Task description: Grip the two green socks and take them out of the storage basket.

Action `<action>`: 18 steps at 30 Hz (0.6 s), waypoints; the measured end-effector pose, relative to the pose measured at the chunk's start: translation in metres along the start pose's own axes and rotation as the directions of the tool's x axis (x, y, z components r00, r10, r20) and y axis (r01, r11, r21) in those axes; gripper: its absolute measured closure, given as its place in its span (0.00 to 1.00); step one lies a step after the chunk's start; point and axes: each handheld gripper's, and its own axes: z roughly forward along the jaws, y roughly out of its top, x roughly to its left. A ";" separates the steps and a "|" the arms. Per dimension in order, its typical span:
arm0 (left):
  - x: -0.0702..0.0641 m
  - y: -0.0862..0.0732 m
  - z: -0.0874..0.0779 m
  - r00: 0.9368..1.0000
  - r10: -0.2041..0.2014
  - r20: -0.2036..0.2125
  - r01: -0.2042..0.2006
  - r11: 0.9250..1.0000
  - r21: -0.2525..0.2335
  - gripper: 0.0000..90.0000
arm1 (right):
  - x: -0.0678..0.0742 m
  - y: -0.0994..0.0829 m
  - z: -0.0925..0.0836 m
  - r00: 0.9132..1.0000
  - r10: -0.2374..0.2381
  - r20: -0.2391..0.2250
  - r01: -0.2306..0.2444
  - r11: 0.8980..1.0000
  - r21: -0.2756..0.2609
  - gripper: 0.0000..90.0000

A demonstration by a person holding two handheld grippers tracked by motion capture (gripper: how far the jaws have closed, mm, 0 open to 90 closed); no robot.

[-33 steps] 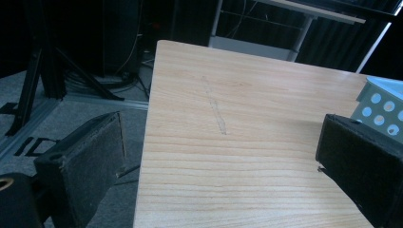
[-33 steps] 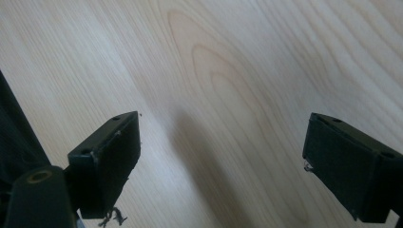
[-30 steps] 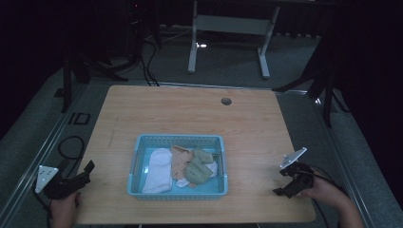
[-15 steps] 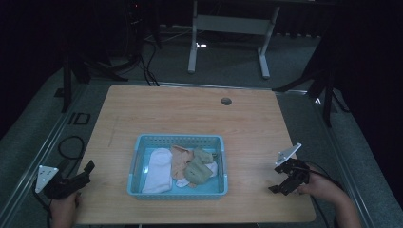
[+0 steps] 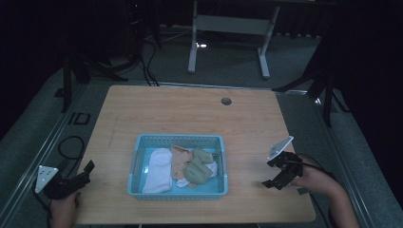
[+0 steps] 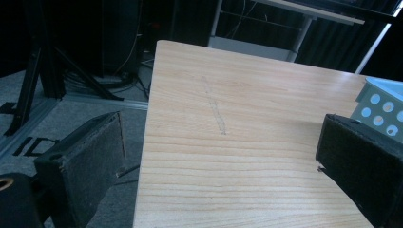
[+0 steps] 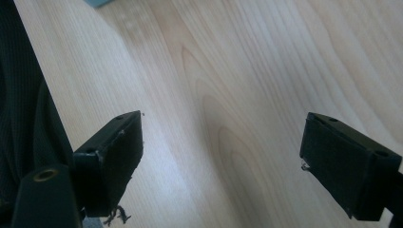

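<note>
A light blue plastic basket (image 5: 135, 164) sits near the front middle of the wooden table (image 5: 190, 114). It holds a white cloth (image 5: 157, 168), a peach cloth (image 5: 179, 160) and an olive green cloth (image 5: 198, 165). My left gripper (image 5: 85, 172) hovers at the table's front left corner, open and empty; its own view shows the basket's corner (image 6: 380, 102) beyond the right jaw. My right gripper (image 5: 271, 173) is open over the table right of the basket, nothing between its jaws (image 7: 223, 147).
A round cable hole (image 5: 226, 101) lies near the table's far edge. A white desk frame (image 5: 228, 28) and black stands (image 5: 71, 71) stand on the floor beyond. Cables (image 5: 71, 145) trail left of the table.
My right gripper has moved left and a little forward over the table, toward the basket. The left gripper has stayed put.
</note>
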 end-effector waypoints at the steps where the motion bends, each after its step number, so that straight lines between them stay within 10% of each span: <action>1: 0.000 0.000 0.000 1.000 0.000 0.000 0.000 1.000 0.000 0.03 | 0.000 0.003 0.000 1.000 -0.005 -0.001 0.005 1.000 0.004 0.16; 18: 0.000 0.000 0.000 1.000 0.000 0.004 0.000 1.000 -0.003 0.03 | 0.004 0.035 -0.008 0.999 -0.052 -0.004 0.052 0.998 0.028 0.16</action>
